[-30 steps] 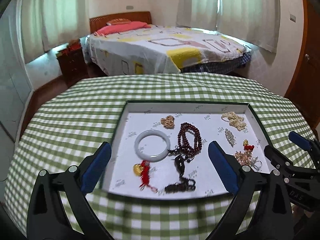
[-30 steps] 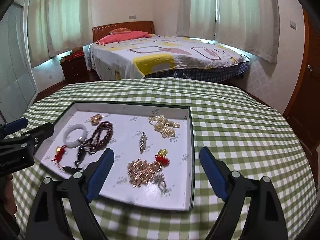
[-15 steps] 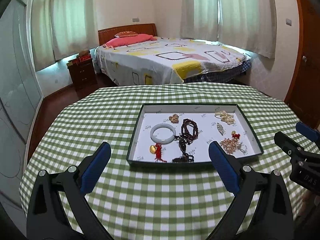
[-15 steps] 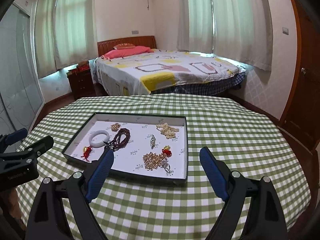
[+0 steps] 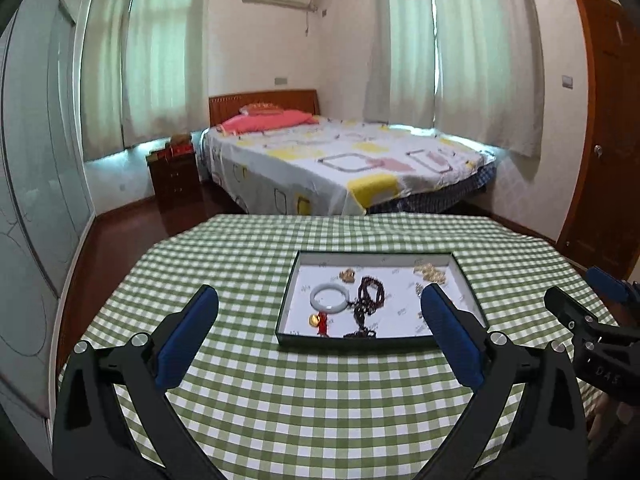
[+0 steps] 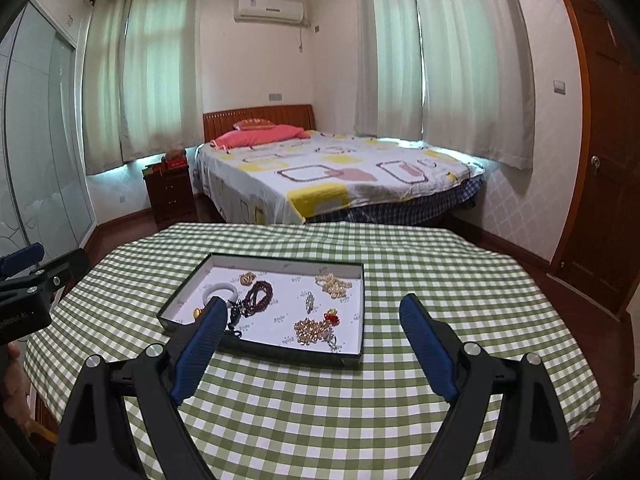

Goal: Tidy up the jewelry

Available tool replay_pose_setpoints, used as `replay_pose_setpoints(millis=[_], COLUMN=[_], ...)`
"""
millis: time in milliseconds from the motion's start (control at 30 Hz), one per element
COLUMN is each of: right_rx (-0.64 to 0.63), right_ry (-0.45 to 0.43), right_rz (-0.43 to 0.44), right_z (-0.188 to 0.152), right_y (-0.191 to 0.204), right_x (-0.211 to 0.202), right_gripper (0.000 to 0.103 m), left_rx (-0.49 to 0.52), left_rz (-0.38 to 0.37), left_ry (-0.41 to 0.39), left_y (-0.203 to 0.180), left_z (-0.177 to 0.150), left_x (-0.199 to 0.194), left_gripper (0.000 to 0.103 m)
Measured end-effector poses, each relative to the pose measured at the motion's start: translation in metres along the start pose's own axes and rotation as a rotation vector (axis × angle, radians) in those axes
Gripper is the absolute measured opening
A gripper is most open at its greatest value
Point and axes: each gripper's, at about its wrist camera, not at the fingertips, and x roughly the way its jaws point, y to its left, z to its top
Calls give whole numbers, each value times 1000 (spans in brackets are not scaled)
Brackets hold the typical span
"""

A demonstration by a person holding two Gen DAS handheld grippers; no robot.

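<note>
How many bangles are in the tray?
1: a white bangle lies at the left of the tray, beside dark beads. In the right view a finger partly hides it.

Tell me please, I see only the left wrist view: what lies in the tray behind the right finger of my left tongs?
Observer: A heap of gold chain lies there, near the front right corner of the tray.
Operator: Is something beside it?
Observer: Yes, a small red and gold charm touches its far side.
Operator: Are the right tongs open?
Observer: Yes, the right tongs are wide open and hold nothing.
</note>
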Motion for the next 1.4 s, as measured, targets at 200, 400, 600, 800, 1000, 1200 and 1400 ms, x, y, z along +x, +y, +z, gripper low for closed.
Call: replay_pose_setpoints(millis=[200,400,600,800,1000,1200,1400], right_rx=[-1,-12,-26,-30,-30,-31,-32], right_ry=[-57,-105,-145,-150,-154,-154,-154], right_rz=[-2,-10,-14,-14,-12,-13,-10], right_z=[8,14,18,18,18,18,18], right_y=[0,2,7,9,8,9,9], right_x=[-26,-47,-58,-59,-60,-61,-62], right_gripper=[85,85,85,85,85,86,85], left_rx=[-6,-26,-28,-28,-26,-24,-27], left_rz=[-6,-5,-2,-7,-7,-9,-10], left_ry=[-41,-54,-76,-73,-74,-71,-67], left_y=[1,6,7,6,6,8,8], left_z=[5,7,8,7,6,6,6], left_x=[-24,-37,-46,-47,-49,-49,-48], left_gripper=[99,99,99,99,99,99,99])
